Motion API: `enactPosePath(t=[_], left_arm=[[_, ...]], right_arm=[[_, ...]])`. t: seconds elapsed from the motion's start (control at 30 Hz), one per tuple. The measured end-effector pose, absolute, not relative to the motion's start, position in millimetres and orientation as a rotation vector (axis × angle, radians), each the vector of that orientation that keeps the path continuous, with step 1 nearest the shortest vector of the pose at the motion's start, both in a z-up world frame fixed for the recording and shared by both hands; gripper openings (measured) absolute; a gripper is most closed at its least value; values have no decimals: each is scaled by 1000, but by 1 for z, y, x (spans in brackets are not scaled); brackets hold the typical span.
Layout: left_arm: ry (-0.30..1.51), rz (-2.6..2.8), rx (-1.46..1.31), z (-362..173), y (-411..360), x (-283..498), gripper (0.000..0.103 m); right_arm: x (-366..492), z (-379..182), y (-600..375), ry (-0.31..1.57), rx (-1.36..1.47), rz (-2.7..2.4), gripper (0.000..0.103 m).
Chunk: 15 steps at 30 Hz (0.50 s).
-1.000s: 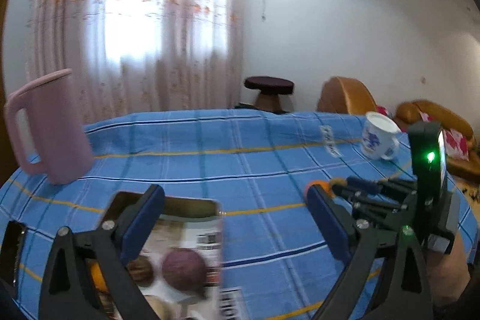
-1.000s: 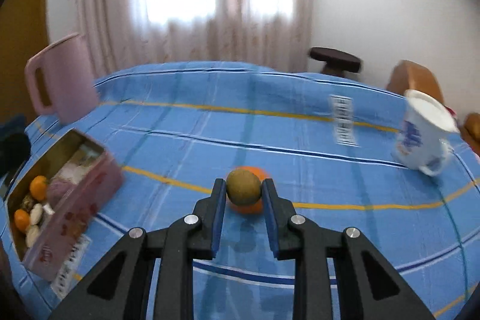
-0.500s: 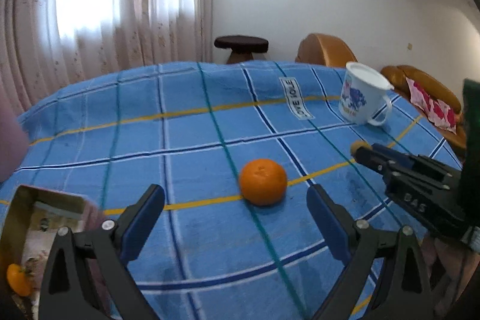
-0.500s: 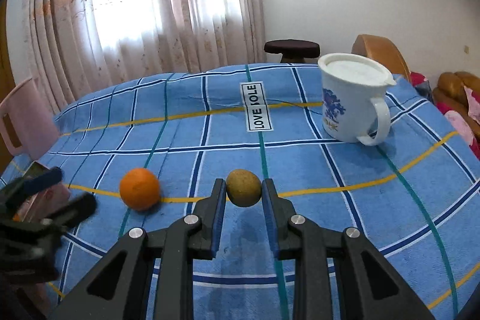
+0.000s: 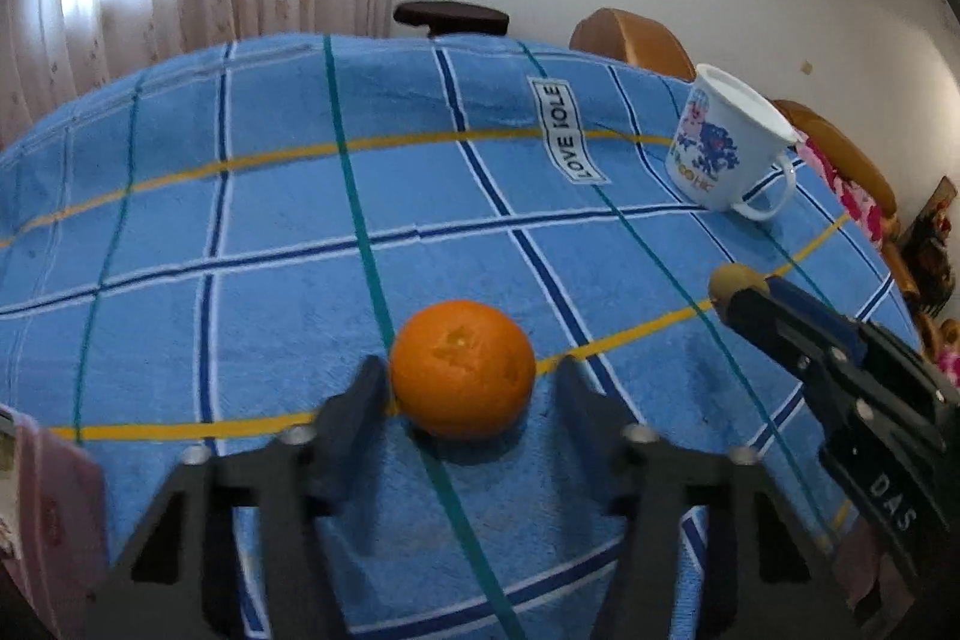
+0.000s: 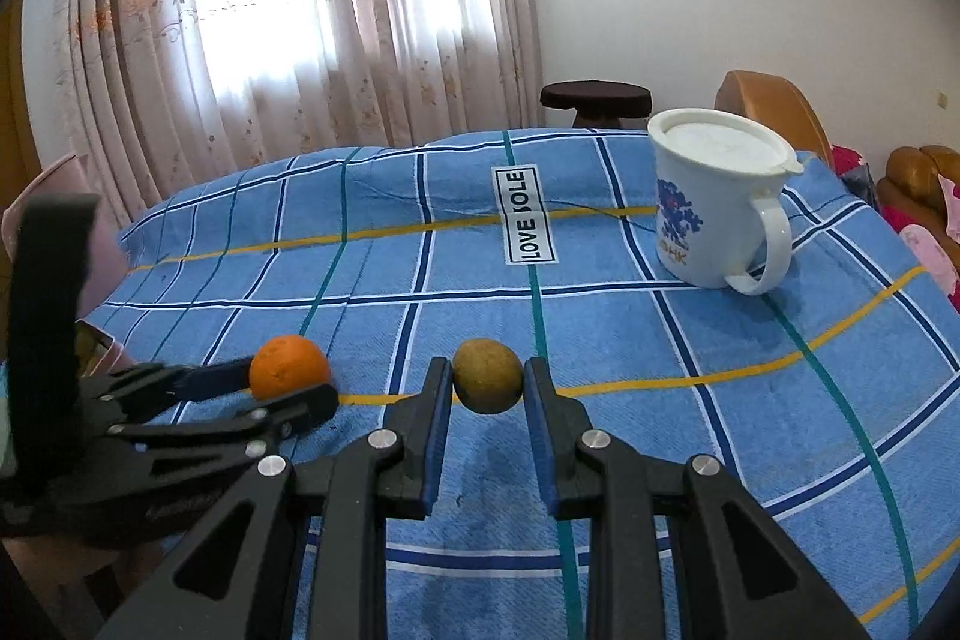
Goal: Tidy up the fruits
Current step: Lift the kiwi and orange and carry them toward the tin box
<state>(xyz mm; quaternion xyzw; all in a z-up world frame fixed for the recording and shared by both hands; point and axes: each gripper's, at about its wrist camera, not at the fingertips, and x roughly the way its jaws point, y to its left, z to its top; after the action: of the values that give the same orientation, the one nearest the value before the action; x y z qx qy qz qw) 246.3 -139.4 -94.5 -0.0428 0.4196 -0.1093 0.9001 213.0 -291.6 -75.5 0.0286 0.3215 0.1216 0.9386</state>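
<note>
Closing around the orange (image 5: 462,367) at lower centre on the blue checked cloth (image 5: 288,232), left gripper (image 5: 468,388) fingers not yet pressing both sides, while right gripper (image 6: 487,388) stays-free clamps a brown-green fruit (image 6: 487,383) mid-frame.

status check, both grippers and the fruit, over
Left gripper closing around orange on blue cloth, gap at one pad. Right gripper shut on brown fruit. Nothing in the way.

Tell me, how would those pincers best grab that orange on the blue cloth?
Across its widest middle, coming down at a slant from the near side. The orange is round and sits free on the cloth, so opposite sides suit. The left gripper is closing around it that way now.
</note>
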Motion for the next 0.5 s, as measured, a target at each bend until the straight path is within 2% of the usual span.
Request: enactPosePath(t=[0.2, 0.5], left_arm=[[849, -238, -133, -93, -131, 238, 50], [715, -197, -128, -77, -125, 218, 50]], right_arm=[[207, -73, -292, 627, 55, 267, 26], [190, -63, -290, 532, 26, 287, 26]])
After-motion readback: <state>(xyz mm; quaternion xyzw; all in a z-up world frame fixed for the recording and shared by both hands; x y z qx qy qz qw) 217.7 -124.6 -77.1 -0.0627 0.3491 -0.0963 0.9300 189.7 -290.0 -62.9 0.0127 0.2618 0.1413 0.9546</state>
